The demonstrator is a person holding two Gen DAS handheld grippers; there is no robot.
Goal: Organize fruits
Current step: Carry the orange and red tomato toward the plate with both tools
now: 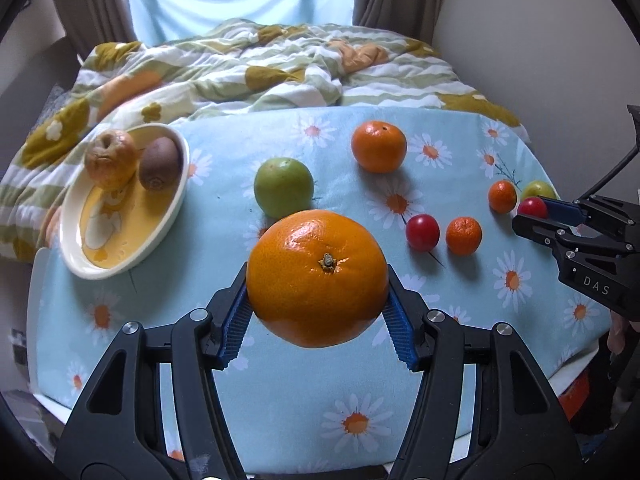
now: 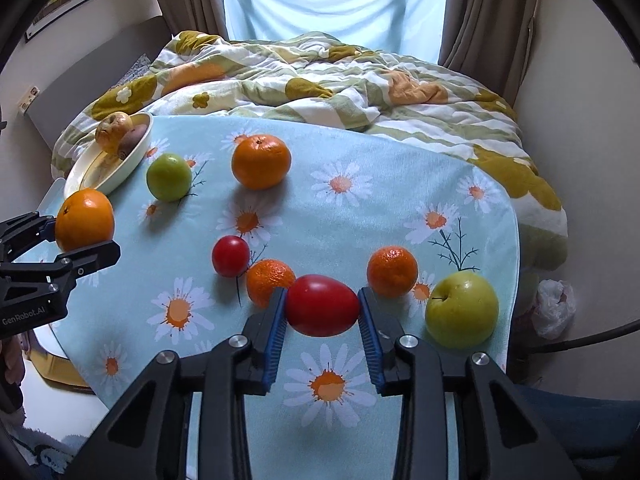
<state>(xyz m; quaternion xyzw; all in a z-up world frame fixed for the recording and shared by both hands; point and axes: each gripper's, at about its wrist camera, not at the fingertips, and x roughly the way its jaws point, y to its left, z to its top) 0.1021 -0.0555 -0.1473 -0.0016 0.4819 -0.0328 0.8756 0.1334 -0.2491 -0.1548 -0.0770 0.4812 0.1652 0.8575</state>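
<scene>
My left gripper (image 1: 318,280) is shut on a large orange (image 1: 317,278) and holds it above the daisy tablecloth; it also shows in the right wrist view (image 2: 84,220). My right gripper (image 2: 322,304) is shut on a red tomato (image 2: 322,306), low over the cloth; the left wrist view shows it at the right (image 1: 533,208). An oval yellow plate (image 1: 104,248) at the far left holds a wrinkled apple (image 1: 110,158) and a kiwi (image 1: 159,163). On the cloth lie a green apple (image 1: 283,187), an orange (image 1: 378,146), a second tomato (image 1: 422,232) and two small mandarins (image 1: 463,236) (image 1: 502,196).
A yellow-green apple (image 2: 462,310) sits near the table's right edge. A bed with a rumpled flowered quilt (image 2: 320,76) lies just behind the table, with curtains and a window beyond. A white plastic bag (image 2: 554,308) lies on the floor at the right.
</scene>
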